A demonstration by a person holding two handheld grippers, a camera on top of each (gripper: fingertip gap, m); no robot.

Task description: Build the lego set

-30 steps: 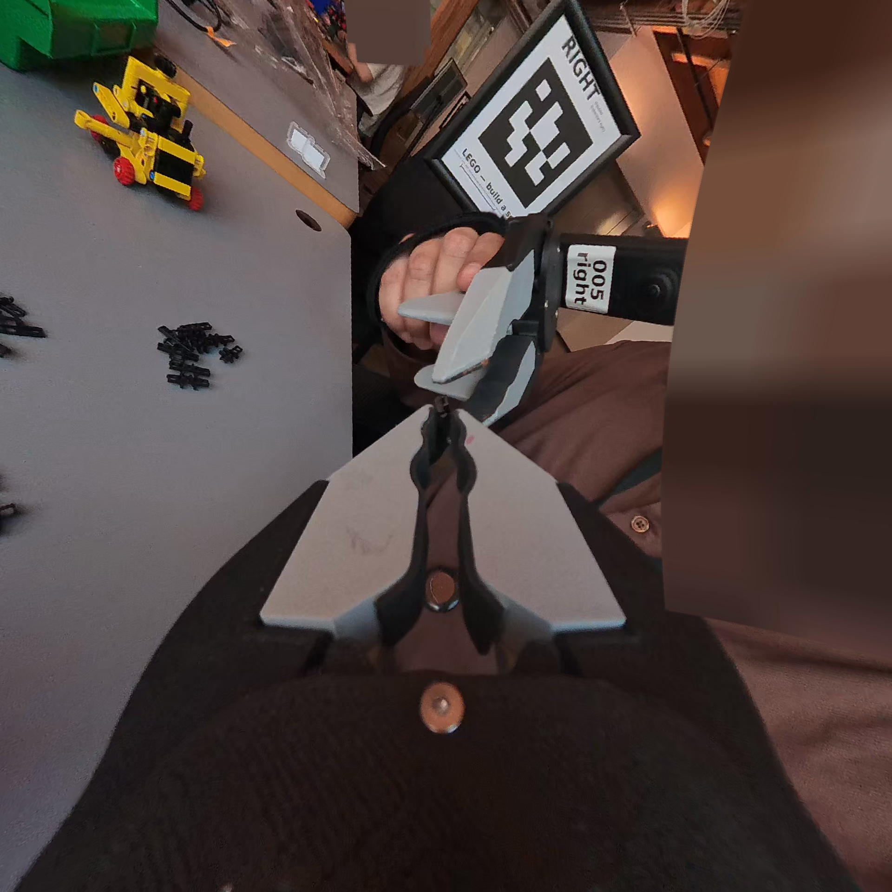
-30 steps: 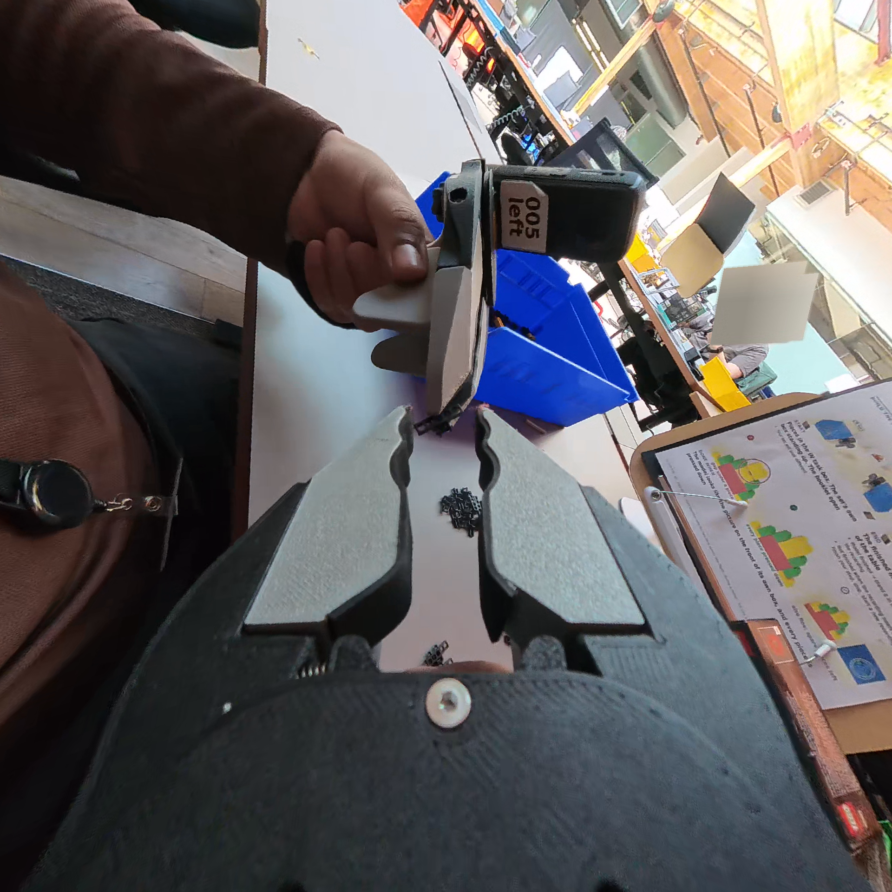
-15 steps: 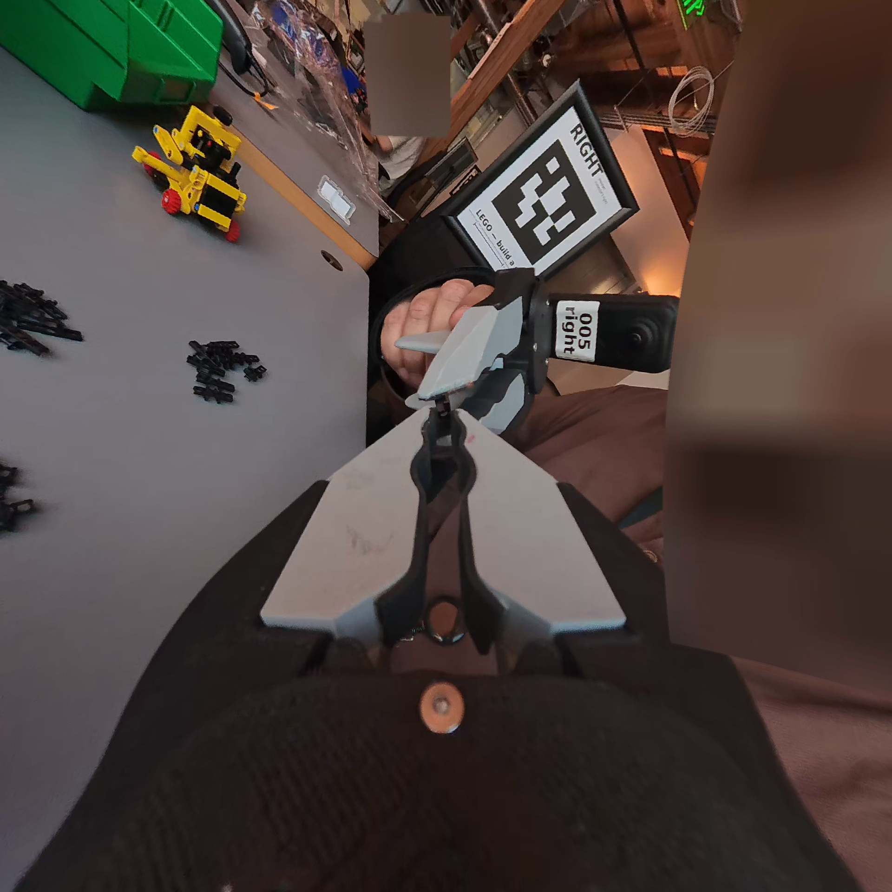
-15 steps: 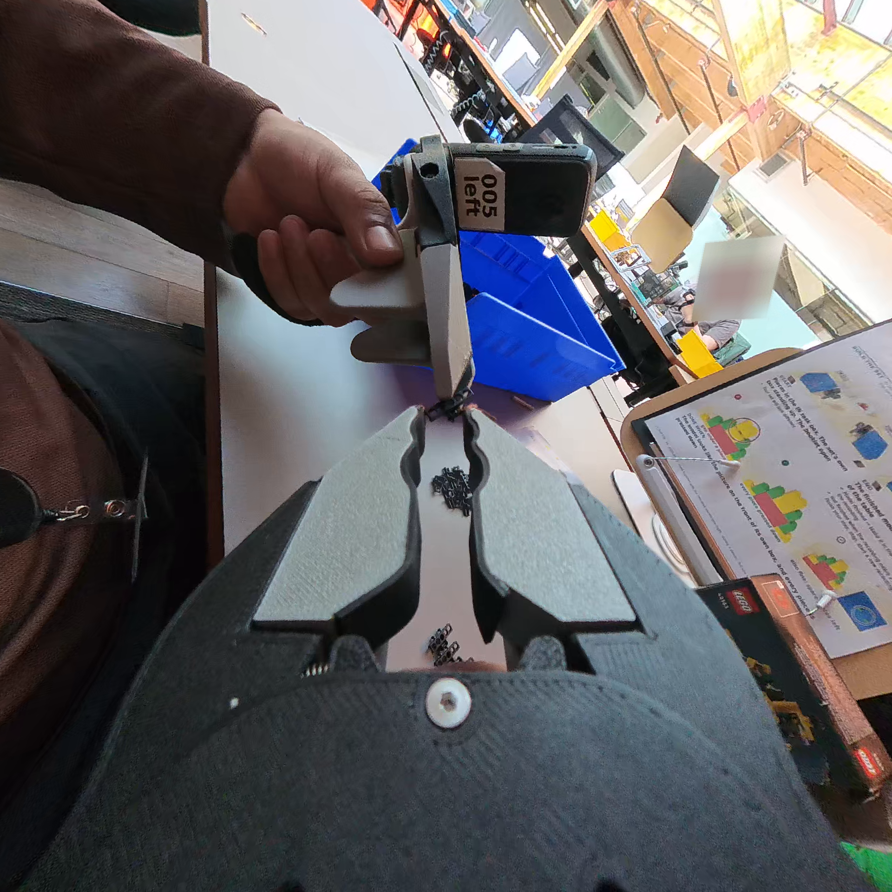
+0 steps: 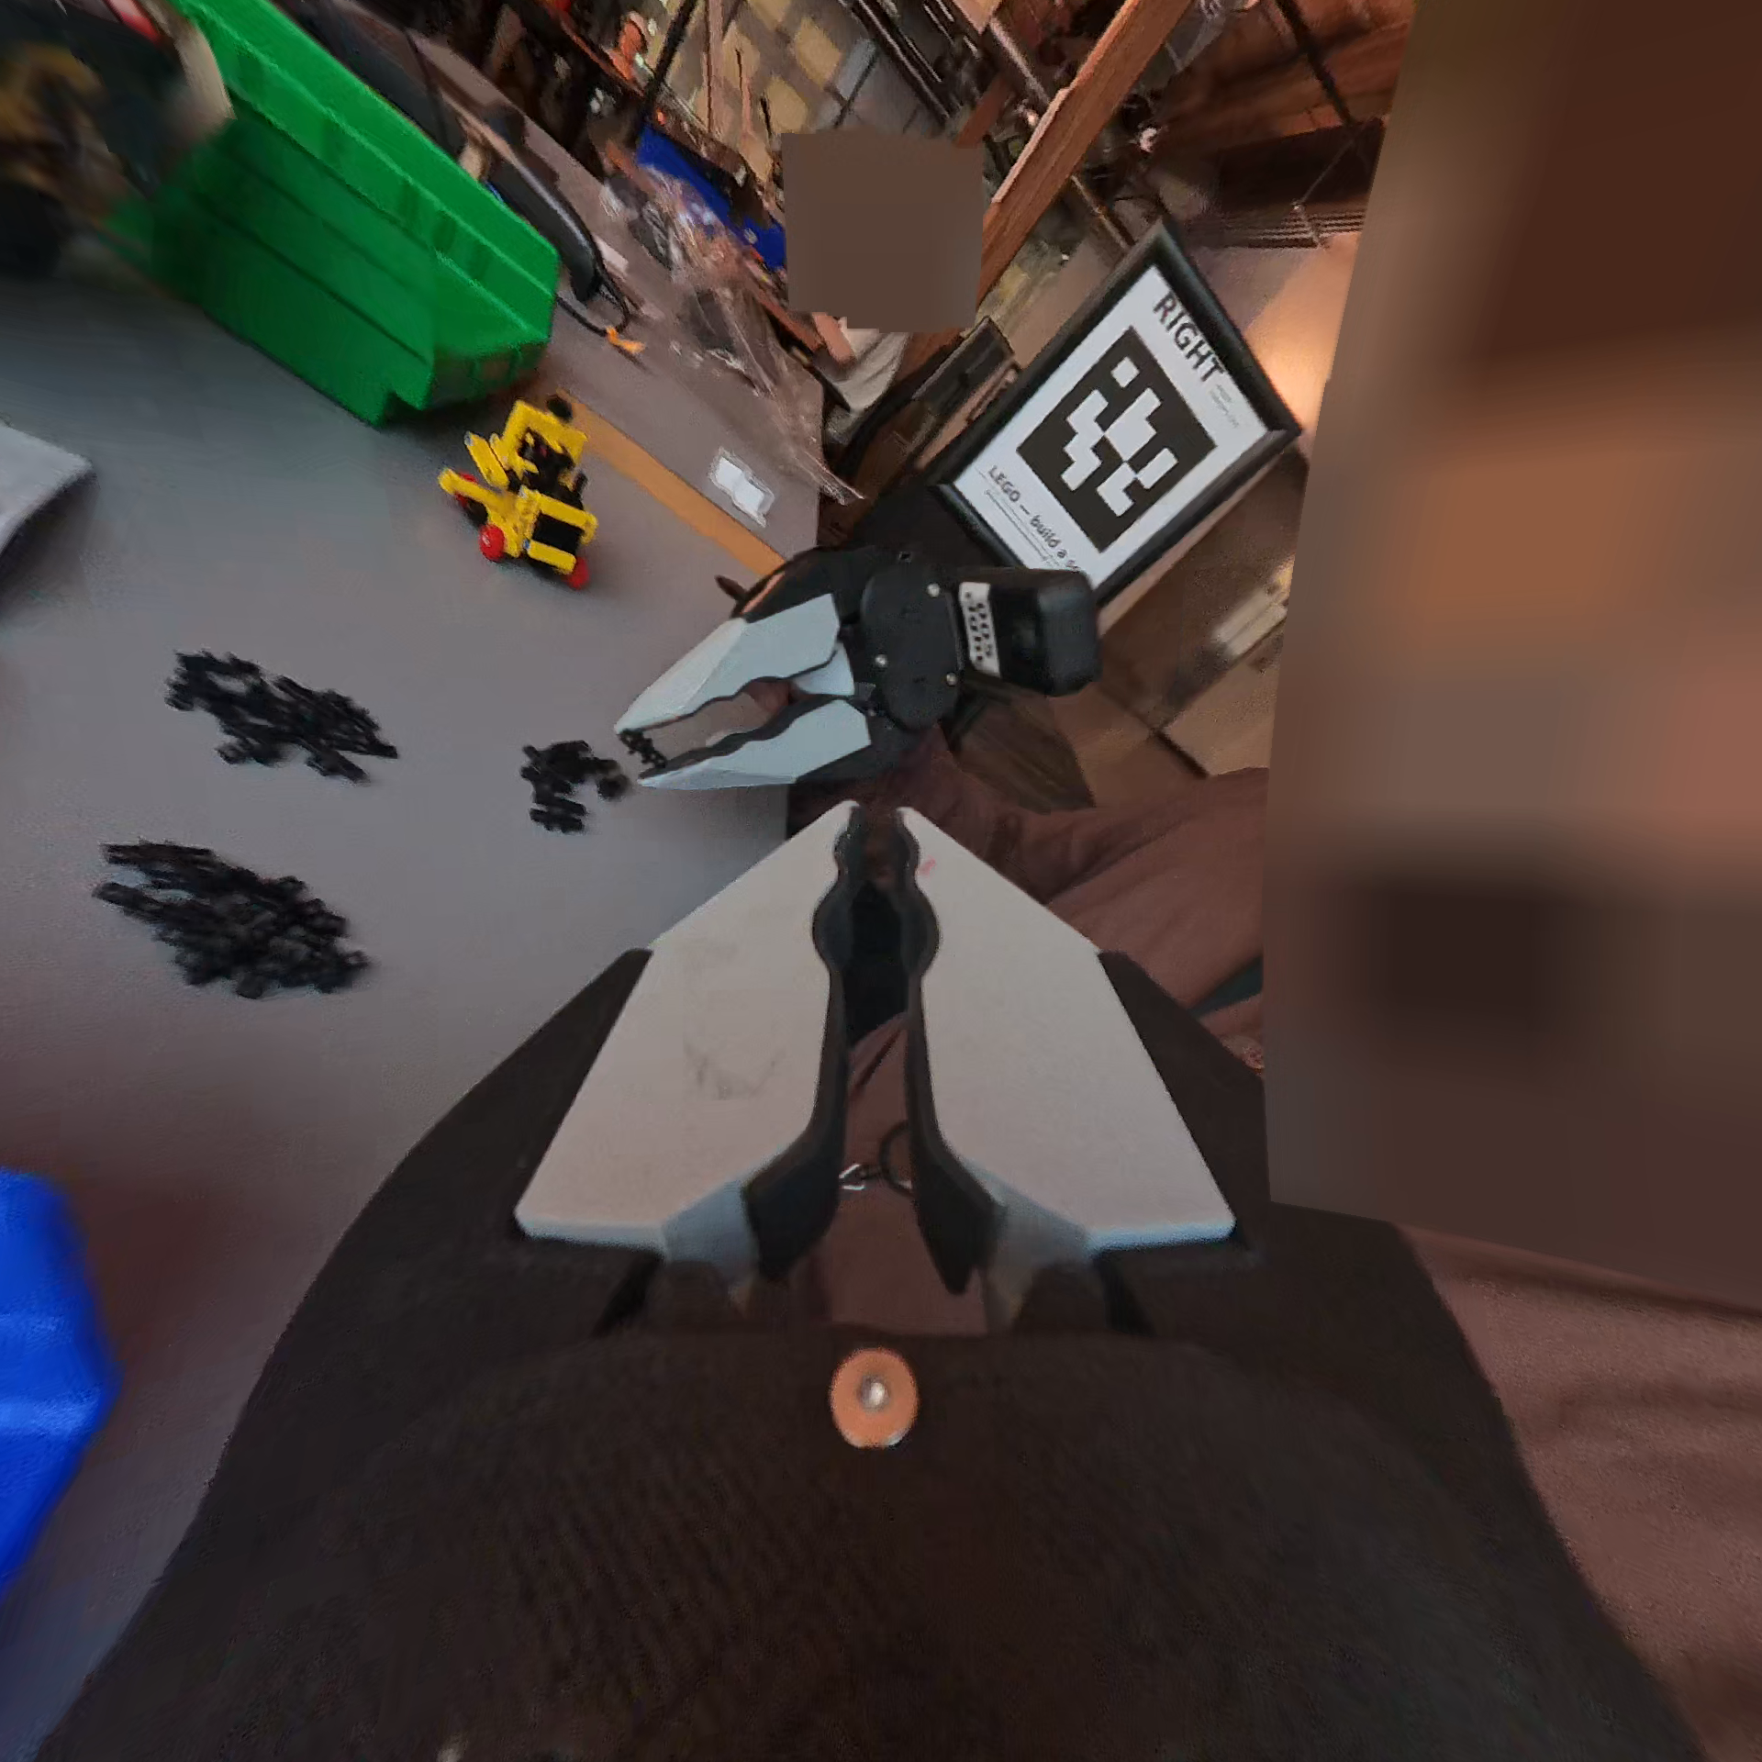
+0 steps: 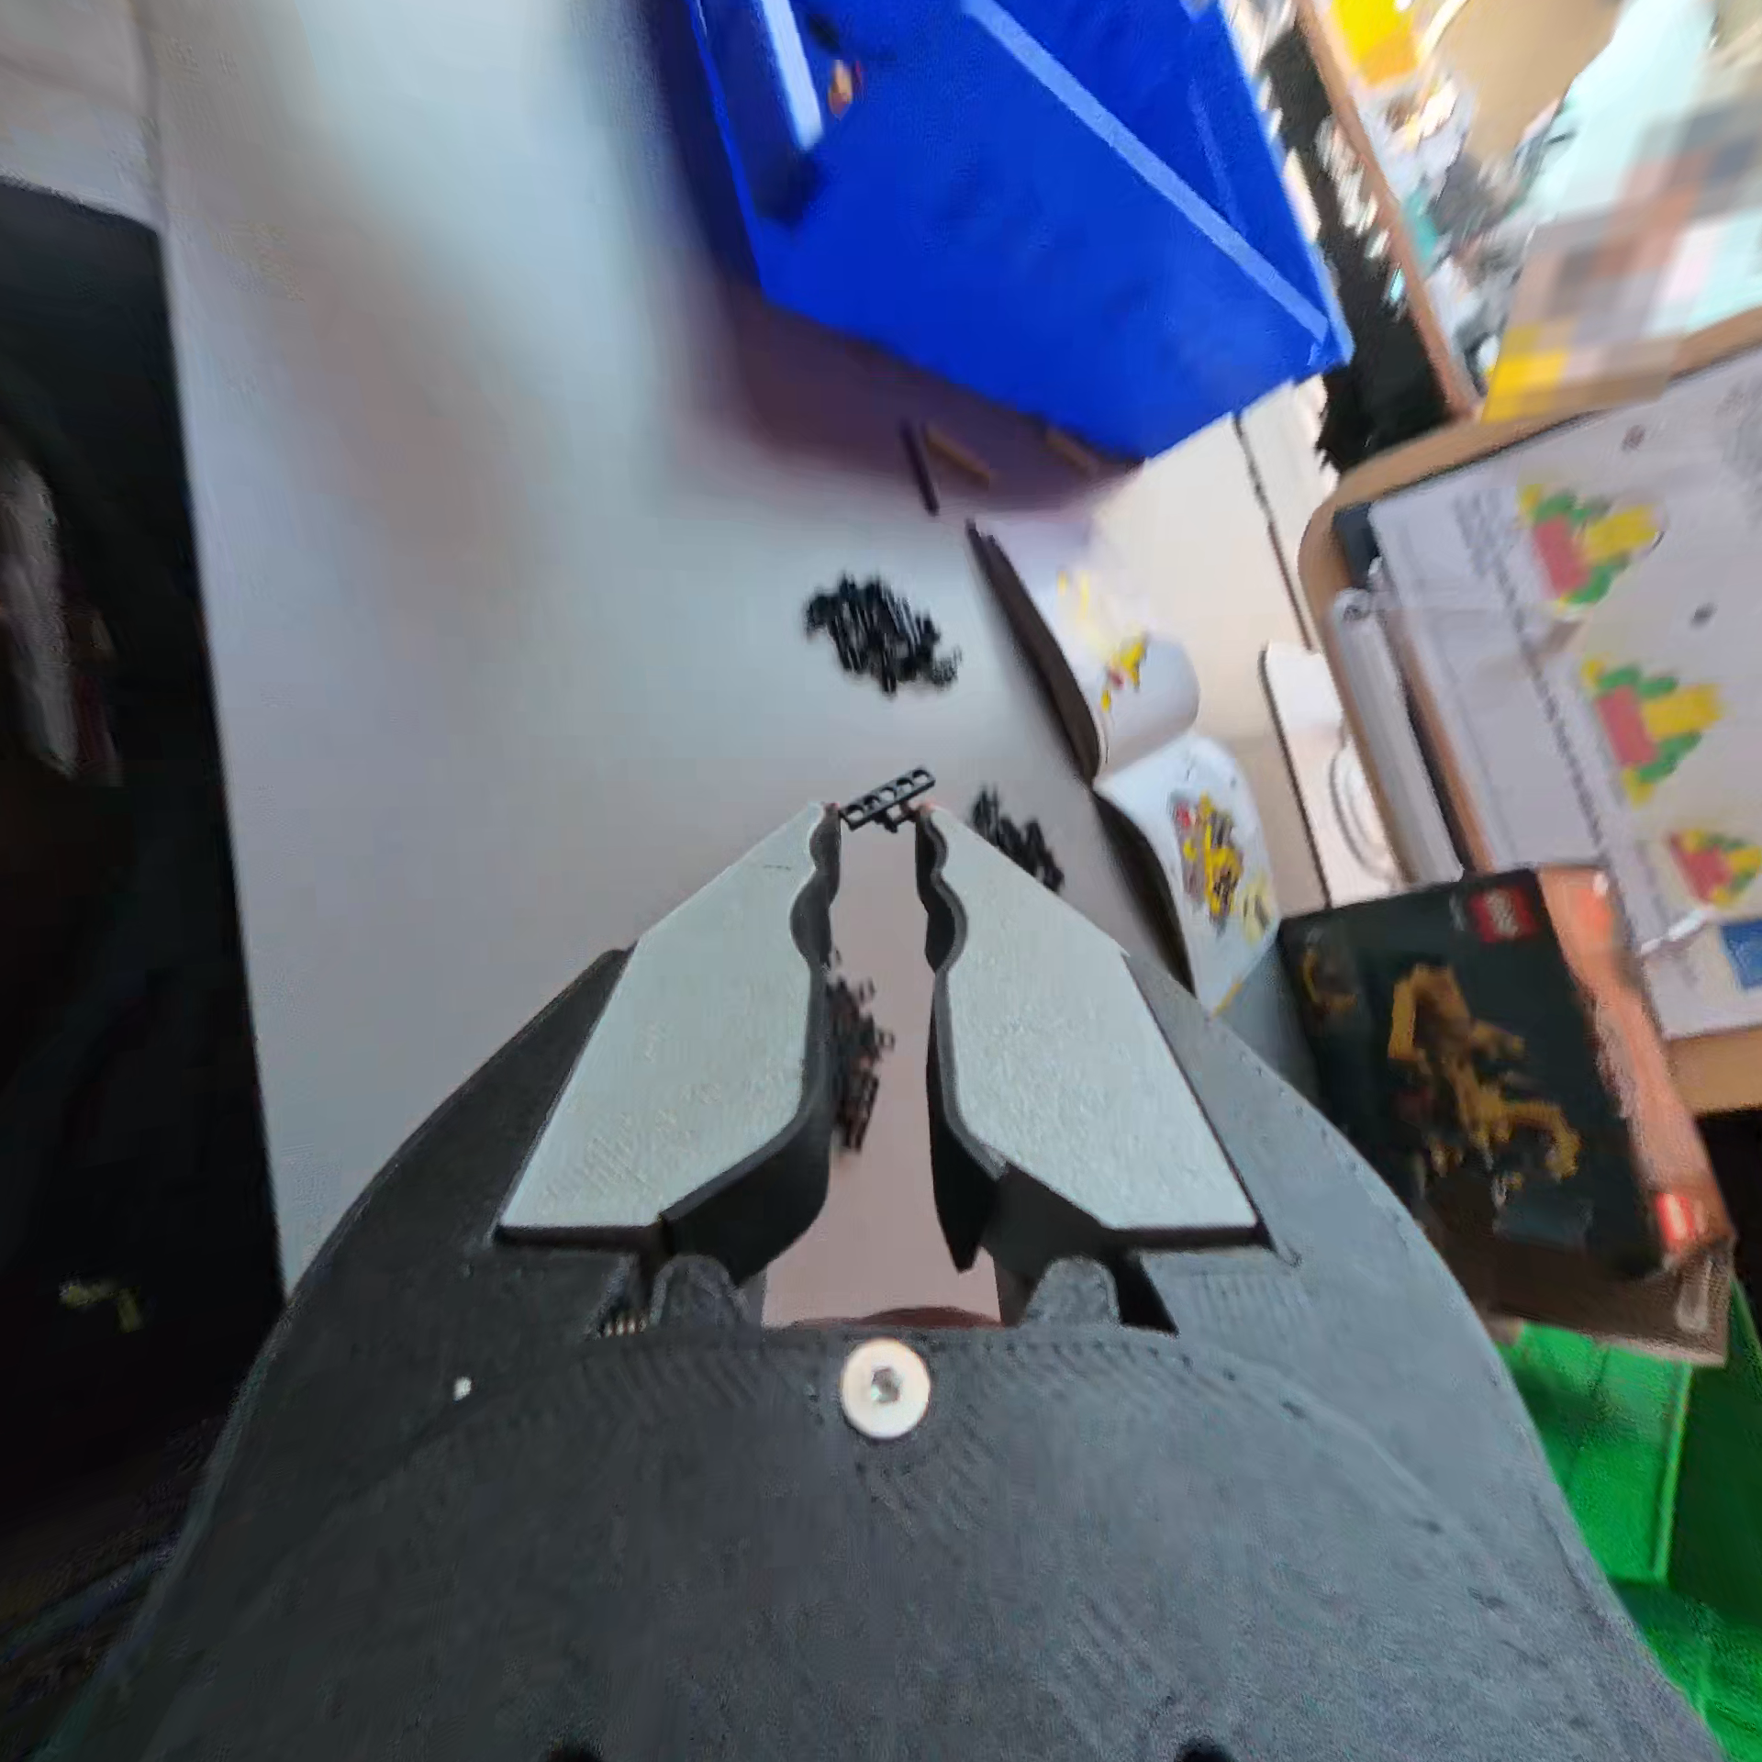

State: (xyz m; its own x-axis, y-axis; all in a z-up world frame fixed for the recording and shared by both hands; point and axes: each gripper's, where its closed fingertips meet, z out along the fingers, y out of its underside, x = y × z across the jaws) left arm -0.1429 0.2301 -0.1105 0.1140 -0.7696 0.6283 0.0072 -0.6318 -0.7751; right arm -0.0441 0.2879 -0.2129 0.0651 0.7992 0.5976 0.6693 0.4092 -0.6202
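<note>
My right gripper (image 6: 879, 810) is shut on a short black beam with holes (image 6: 887, 789), held across its tips above the grey table (image 6: 477, 667). In the left wrist view the right gripper (image 5: 637, 755) hangs over a small pile of black pieces (image 5: 567, 777), with the beam (image 5: 645, 751) between its tips. My left gripper (image 5: 877, 828) is shut with nothing seen in it, off the table's near edge, over a brown sleeve. A built yellow lego vehicle (image 5: 524, 505) stands farther back on the table.
Two larger black piece piles (image 5: 276, 715) (image 5: 229, 915) lie to the left. A green bin (image 5: 315, 238) stands at the back, a blue bin (image 6: 1001, 219) ahead of the right gripper. A booklet (image 6: 1211, 858), a lego box (image 6: 1487, 1077) and a clipboard (image 6: 1573, 667) lie to its right. The gap from one gripper's tips to the other's is roughly 15 cm.
The two grippers were tip to tip on the small black piece; now they are apart. The right gripper has swung over the table with the black beam. The left gripper no longer shows a piece.
</note>
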